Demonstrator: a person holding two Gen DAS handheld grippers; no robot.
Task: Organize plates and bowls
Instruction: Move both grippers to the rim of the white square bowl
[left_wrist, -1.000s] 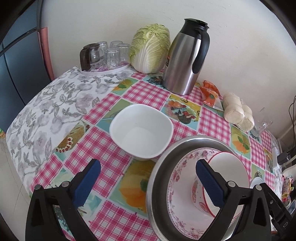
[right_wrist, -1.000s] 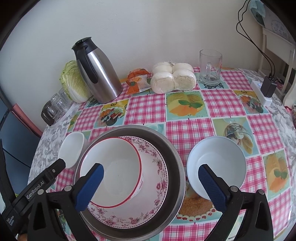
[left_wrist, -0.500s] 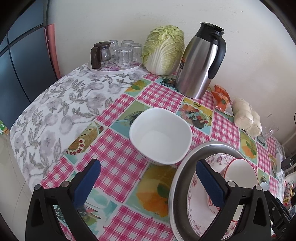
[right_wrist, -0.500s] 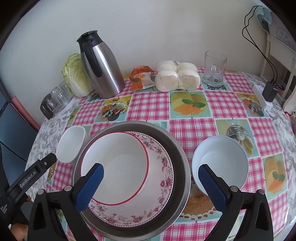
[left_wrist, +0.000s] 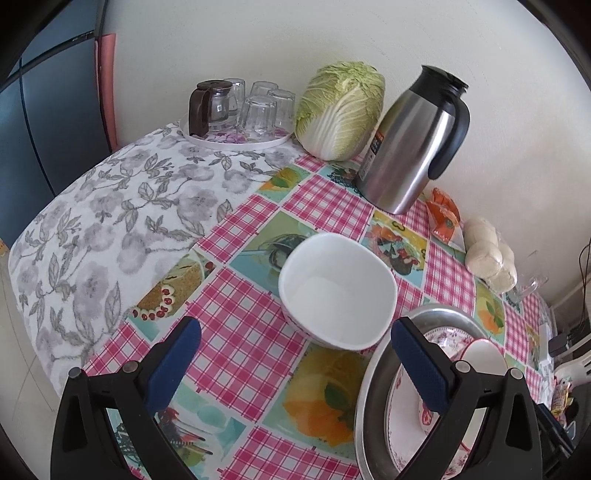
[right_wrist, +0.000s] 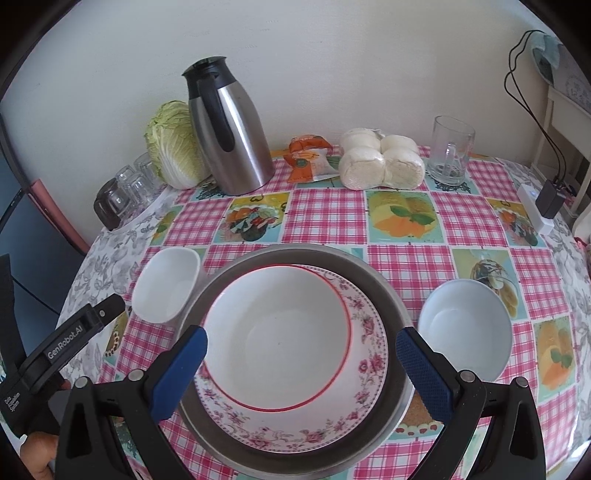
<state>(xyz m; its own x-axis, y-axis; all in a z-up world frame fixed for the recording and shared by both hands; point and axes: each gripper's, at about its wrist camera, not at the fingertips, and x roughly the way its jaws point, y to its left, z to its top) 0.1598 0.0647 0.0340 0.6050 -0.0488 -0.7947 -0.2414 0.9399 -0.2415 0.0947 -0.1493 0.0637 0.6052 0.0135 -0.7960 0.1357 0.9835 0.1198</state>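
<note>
Red-rimmed white bowl (right_wrist: 277, 336) sits on a floral plate (right_wrist: 354, 398) inside a steel basin (right_wrist: 391, 302). Left gripper (left_wrist: 295, 365) and right gripper (right_wrist: 301, 369) both hover spread wide, holding nothing.

Probably home dining table (right_wrist: 325, 214), cabbage (left_wrist: 340, 110), thermos (left_wrist: 410, 140)

Thermos (right_wrist: 231, 129), cabbage (left_wrist: 340, 109), buns (right_wrist: 380, 158), glass mug (right_wrist: 451, 149), snack packet (right_wrist: 308, 158) along wall.

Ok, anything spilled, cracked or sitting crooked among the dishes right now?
No spills or damage visible. The red-rimmed bowl sits off-centre toward the left in the floral plate inside the steel basin. Square white bowl and pale blue bowl stand upright.
</note>
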